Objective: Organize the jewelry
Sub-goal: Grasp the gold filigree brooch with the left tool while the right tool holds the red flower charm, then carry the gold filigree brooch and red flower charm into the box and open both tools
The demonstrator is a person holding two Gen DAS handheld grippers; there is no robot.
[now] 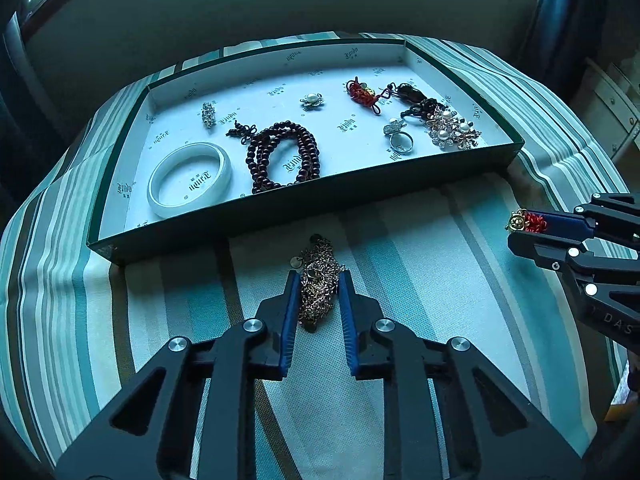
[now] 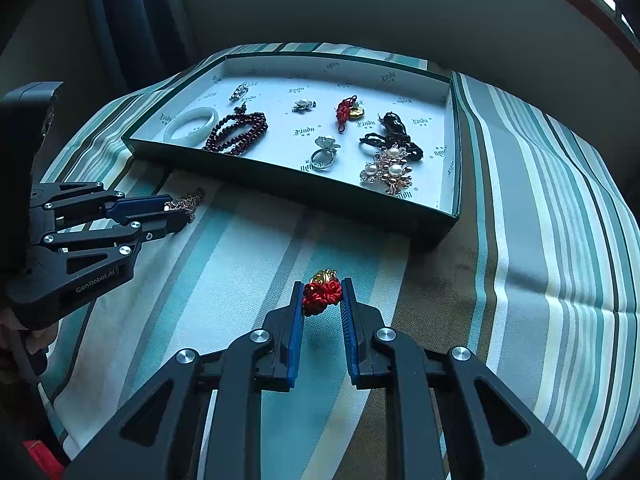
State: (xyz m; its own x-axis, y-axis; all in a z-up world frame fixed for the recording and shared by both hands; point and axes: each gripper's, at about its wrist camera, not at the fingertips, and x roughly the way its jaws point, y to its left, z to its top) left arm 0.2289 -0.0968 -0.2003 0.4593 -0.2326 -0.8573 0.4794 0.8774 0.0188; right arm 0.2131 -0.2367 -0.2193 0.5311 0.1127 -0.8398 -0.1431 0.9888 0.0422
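Two pieces wait to go into the tray (image 1: 516, 148) as the jewelry sorting nears its end on a bench draped in a striped cloth (image 1: 420, 240). The left hand-held gripper (image 1: 320, 280) is closed around a tangled gold chain (image 1: 318, 280), which seems to lie on the cloth just in front of the tray's near wall; the right hand-held gripper (image 2: 323, 288) is clenched on a red knotted charm with a gold ornament (image 2: 322, 290), apparently held slightly above the cloth. Judging by the layout, the step in hand is carrying these last loose pieces over; the next move calls for lifting each clear of the near wall and setting it on bare lining, the chain raised high enough that its trailing loops do not snag the rim. Already in the tray, counted: one white bangle (image 1: 190, 178), one dark red bead strand (image 1: 284, 154) coiled in loops, one small crystal piece (image 1: 208, 114), one pearl flower brooch (image 1: 312, 100), one red knotted charm (image 1: 362, 94) matching the one in hand, one silver ring (image 1: 400, 140), one pearl cluster brooch (image 1: 454, 130), and a bundle of dark beads and cord (image 1: 416, 100) whose count cannot be made out.
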